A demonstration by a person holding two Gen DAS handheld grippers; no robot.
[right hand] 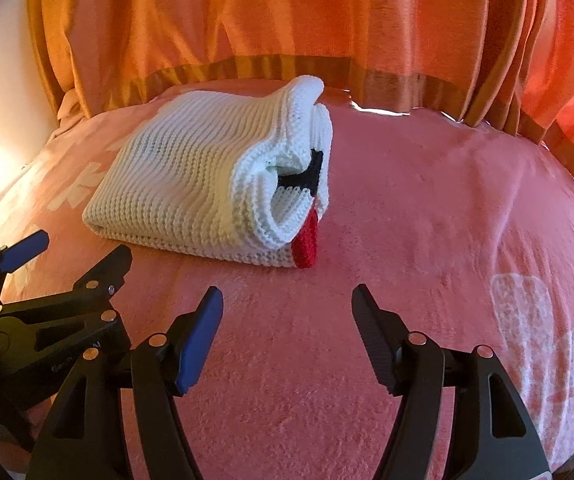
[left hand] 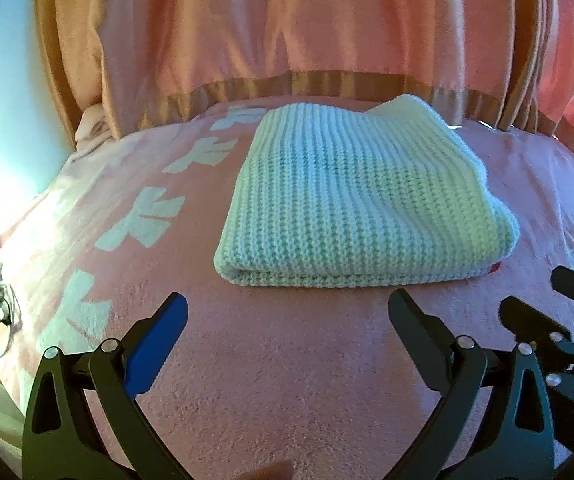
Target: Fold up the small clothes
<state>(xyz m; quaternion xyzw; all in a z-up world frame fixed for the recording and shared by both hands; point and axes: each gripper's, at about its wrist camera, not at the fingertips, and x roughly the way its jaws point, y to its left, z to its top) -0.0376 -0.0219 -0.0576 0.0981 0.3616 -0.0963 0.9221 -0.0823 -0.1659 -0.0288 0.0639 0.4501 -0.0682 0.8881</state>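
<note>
A folded white knit garment (right hand: 191,184) is lying on a pink fleece blanket (right hand: 427,220) covering the bed, its open end showing a red patch (right hand: 307,246) and a dark patch (right hand: 313,168). The left tool (left hand: 287,320) is hovering just short of the garment's near fold, jaws standing wide and holding nothing. The right tool (right hand: 287,312) is waiting beside it, jaws likewise apart and empty. Small print on the left tool's body is too blurred to read. Orange curtains (right hand: 287,20) are hanging behind.

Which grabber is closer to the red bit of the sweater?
The right gripper. The sweater's red bit lies just ahead of its open fingers, while the left gripper sits farther off beside it.
</note>
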